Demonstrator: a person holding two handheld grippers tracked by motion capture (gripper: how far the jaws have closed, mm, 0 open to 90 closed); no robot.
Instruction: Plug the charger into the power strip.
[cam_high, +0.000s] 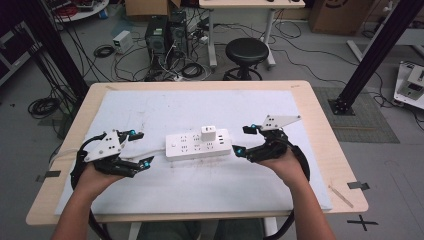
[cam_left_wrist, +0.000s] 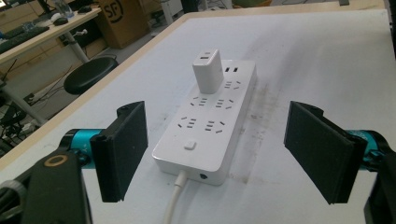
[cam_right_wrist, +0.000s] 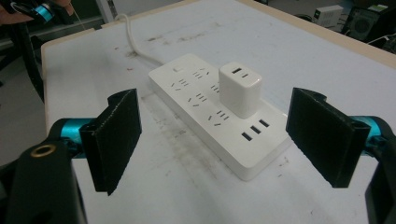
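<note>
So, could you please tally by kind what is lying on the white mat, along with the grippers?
Power strip: 1
Charger block plugged into the strip: 1
Power cord trailing from the strip: 1
Grippers: 2, the left gripper and the right gripper, both open at either end of the strip
Total: 5

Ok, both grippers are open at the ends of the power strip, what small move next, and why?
Probably ease the left gripper forward and close it on the cord end of the power strip to steady it. Its jaws stand wide open astride that end, touching nothing. The charger stands plugged in nearer the right gripper, which is also open, so that one could then pull it.
</note>
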